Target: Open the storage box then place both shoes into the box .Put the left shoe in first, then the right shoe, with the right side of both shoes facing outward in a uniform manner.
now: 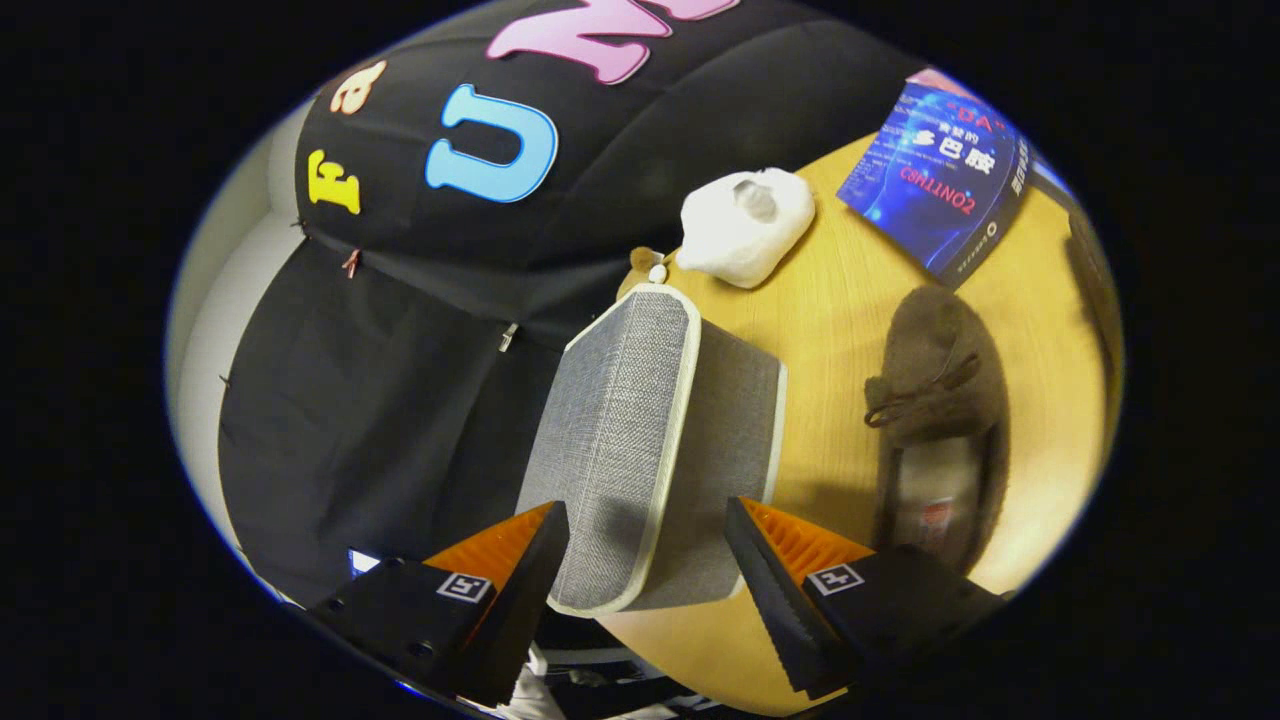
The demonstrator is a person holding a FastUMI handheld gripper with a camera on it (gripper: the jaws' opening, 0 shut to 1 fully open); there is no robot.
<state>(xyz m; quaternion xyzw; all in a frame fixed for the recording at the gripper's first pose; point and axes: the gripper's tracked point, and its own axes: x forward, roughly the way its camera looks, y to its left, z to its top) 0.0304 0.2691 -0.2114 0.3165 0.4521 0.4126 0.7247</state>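
The wooden surface (850, 300) runs from 6 o'clock up to 1 o'clock, its far corner hidden behind a blue book (935, 185) lying at 1 o'clock. The grey fabric storage box (650, 440) stands at the centre, between and just beyond the tool's fingers. Its lid or near panel, edged in pale trim, is seen edge-on with its long axis running from 6 toward 12 o'clock, and whether the box is open cannot be told from this angle. The inside is hidden. A brown shoe (935, 420) lies on the surface at 3 o'clock, beside the box but apart from it. Its long axis runs roughly 12 to 6, the laced toe toward 12 and the opening toward 6, and the heel is cut off behind the right-hand finger. A white crumpled thing (745, 225), too vague to name, sits at 12 o'clock beyond the box. The tool (648, 555) is spread wide, its fingers flanking the box's near end without clearly pressing it.
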